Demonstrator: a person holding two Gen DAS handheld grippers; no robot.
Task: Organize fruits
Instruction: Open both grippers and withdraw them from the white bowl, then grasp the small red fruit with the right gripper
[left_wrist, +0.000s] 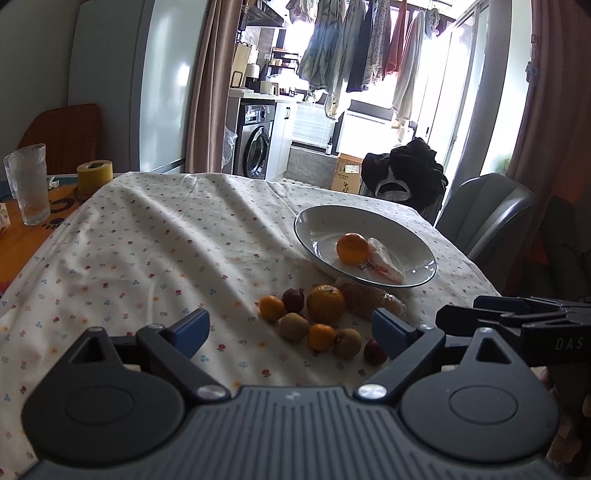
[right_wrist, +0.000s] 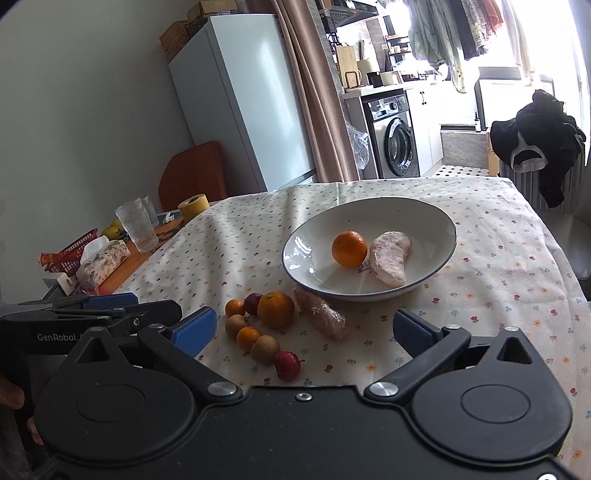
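A white bowl (left_wrist: 306, 221) (right_wrist: 369, 201) on the flowered cloth holds an orange (left_wrist: 351, 248) (right_wrist: 349, 249) and a pale wrapped piece (left_wrist: 386, 266) (right_wrist: 389, 262). In front of it lie a large orange (left_wrist: 325, 303) (right_wrist: 276, 309), small oranges (left_wrist: 272, 307), kiwis (left_wrist: 348, 342) (right_wrist: 265, 349), small red fruits (left_wrist: 375, 352) (right_wrist: 287, 364) and a wrapped brown piece (left_wrist: 369, 301) (right_wrist: 321, 317). My left gripper (left_wrist: 290, 330) is open just short of the pile, nothing between its pads. My right gripper (right_wrist: 303, 328) is open beside it, to the pile's right, holding nothing.
At the table's left, off the cloth, stand a glass (left_wrist: 29, 184) (right_wrist: 138, 229), a yellow tape roll (left_wrist: 94, 175), a tissue pack (right_wrist: 105, 258) and a red basket (right_wrist: 74, 247). A grey chair (left_wrist: 487, 210) and a chair draped with black clothing (left_wrist: 406, 173) stand at the far right.
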